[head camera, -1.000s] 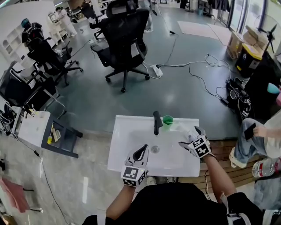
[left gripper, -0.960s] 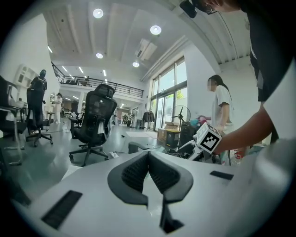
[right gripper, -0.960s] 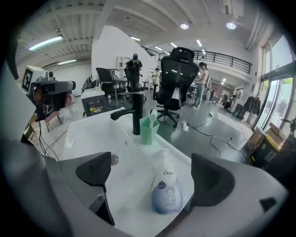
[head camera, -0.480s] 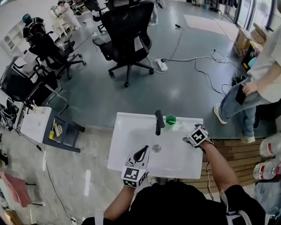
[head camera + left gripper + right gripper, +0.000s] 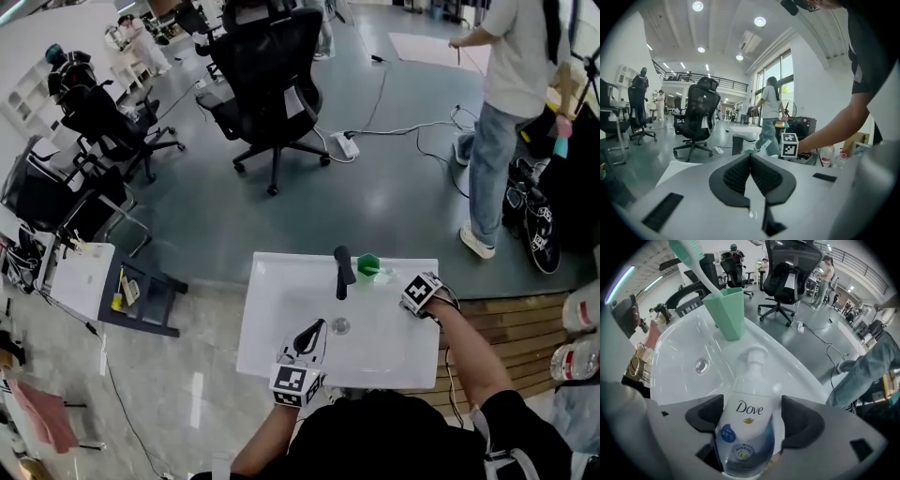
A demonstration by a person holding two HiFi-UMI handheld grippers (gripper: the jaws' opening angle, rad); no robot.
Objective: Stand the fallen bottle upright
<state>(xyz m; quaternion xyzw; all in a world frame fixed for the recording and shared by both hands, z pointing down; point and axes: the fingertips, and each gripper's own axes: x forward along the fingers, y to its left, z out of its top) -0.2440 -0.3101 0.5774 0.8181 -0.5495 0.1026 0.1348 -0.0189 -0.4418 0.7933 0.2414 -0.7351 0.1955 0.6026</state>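
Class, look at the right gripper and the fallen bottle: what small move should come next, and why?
Probably finish closing the right gripper on the bottle: its jaws, which have just been closing, straddle the lying bottle, but a gap shows beside one pad.

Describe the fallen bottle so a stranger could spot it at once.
Find the white sink with the black faucet. On its right rim, near the green cup, lies the bottle. It alone lies on its side: clear, with a white pump and Dove printed on it, while the cup stands upright.
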